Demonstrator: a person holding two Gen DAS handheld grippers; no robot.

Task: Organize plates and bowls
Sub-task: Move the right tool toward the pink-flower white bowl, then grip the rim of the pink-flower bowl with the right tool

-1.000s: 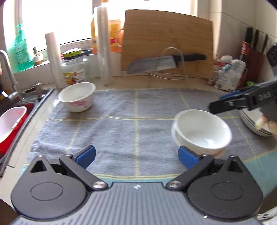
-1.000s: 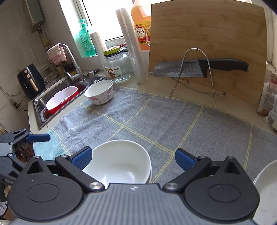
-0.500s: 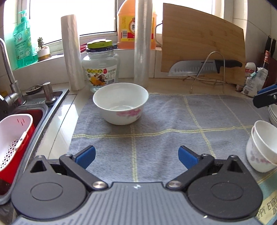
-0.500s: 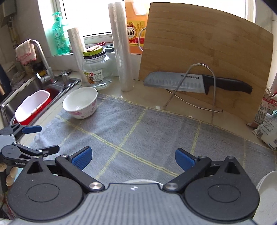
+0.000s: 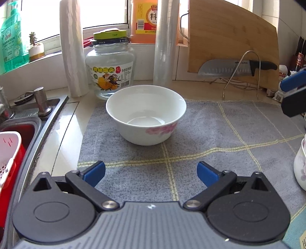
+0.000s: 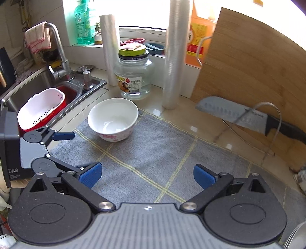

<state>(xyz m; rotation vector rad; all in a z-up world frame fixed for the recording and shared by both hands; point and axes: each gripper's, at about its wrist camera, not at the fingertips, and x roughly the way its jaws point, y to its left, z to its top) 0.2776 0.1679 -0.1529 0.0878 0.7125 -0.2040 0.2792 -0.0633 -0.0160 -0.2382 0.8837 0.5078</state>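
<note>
Grey checked cloth [image 5: 220,134] on desk; white pink-flowered bowl [image 5: 146,114] upright, empty. Right view alone shows faucet [image 6: 57,49]. Left gripper [image 5: 151,170], right gripper [image 6: 147,173]: fingers apart, empty.

Daylight floods in from the window [image 5: 107,17] behind the counter [image 6: 172,107], blowing it out white in my feeds. I see glare on the glossy counter, soft shadows, fisheye bending at edges, slight blur on the knife [image 6: 239,116].

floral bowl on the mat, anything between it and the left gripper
Nothing visible. The left gripper is open and faces the floral bowl across bare grey mat. The glass jar and plastic-wrap roll stand behind the bowl.
</note>
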